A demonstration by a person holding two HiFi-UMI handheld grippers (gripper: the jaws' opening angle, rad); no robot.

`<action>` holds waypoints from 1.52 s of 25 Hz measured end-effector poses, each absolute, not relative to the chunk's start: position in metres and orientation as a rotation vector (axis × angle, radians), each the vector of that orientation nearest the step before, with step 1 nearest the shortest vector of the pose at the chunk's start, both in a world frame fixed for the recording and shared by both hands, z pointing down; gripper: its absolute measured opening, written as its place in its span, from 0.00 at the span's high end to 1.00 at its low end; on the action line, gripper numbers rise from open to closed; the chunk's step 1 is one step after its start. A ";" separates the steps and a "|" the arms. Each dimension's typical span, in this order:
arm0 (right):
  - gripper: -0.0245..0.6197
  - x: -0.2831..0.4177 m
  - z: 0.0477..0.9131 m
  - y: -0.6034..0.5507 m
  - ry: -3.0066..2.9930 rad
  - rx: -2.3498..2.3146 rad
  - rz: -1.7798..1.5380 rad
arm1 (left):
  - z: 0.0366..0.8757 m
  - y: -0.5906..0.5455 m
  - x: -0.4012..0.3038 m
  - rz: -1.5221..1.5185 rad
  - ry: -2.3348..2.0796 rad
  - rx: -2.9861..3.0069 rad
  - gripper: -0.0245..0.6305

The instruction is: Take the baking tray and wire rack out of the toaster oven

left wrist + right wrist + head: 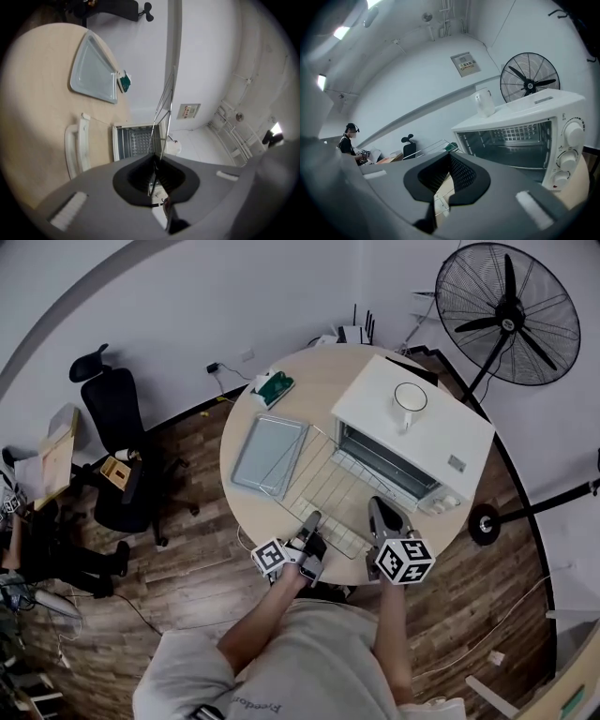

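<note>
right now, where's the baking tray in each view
head view: baking tray lying flat, left of the wire rack
left gripper view: upper left
right gripper view: not in it
shared landmark: the open toaster oven

A round surface (319,381) stands in the middle of the floor, with a chair (117,442) to its left and a fan (506,315) behind it to the right. The oven (412,427) sits on the right half of the surface, its mouth facing the person and its door folded down in front of it. A mug (409,401) stands on top of the oven. The tray (267,454) lies on the left half, and a small pack (274,386) lies behind it at the far edge. The rack (328,493) is between tray and oven, in front of the mouth, with its left corner over the tray's right side. The left claw (309,521) is at the rack's near edge and the right claw (377,505) at its near right side
</note>
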State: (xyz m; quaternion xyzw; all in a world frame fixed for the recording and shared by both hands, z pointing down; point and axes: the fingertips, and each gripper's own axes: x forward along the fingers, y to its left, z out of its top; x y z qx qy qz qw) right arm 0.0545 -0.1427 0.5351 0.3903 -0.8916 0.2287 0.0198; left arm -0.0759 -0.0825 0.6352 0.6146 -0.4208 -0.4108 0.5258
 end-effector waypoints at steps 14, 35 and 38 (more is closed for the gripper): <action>0.96 -0.058 0.557 -0.159 -2.727 1.076 0.805 | 0.640 -0.091 -0.240 -1.108 -1.133 1.359 0.87; 0.96 -0.164 0.591 -0.162 -2.575 1.199 0.829 | 0.721 -0.152 -0.405 -0.706 -0.856 1.362 0.87; 0.96 -0.161 0.590 -0.164 -2.559 1.231 0.825 | 0.729 -0.158 -0.398 -0.600 -0.801 1.384 0.87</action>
